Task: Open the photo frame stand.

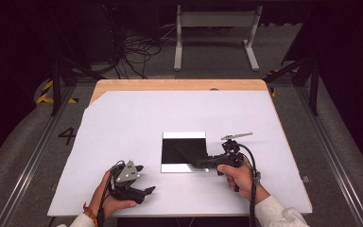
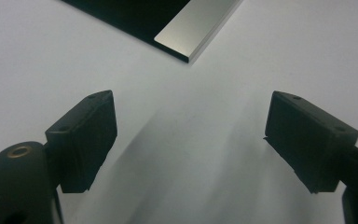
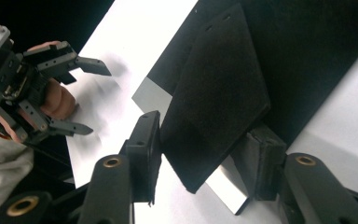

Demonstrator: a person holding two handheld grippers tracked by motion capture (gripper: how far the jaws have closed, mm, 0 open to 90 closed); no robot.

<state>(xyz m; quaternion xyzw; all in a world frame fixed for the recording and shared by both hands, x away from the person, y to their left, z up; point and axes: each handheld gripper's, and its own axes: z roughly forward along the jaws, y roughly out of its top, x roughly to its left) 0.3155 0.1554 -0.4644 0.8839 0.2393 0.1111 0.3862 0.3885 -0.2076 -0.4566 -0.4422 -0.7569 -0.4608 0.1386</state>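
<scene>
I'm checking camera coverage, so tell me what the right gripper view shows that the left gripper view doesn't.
Right gripper view: the right gripper clamps a dark flat panel over the black plate, with the left gripper and its hand farther off. Left gripper view: that gripper's own jaws, wide apart with nothing between them. Shared: the white sheet and the plate's silvery edge strip.

One black flat panel (image 3: 214, 93), one black-and-silver plate (image 1: 184, 152), one white sheet (image 1: 123, 123). Two handheld grippers: left gripper (image 1: 142, 182), right gripper (image 1: 199, 162). One wooden table (image 1: 179, 85).
</scene>
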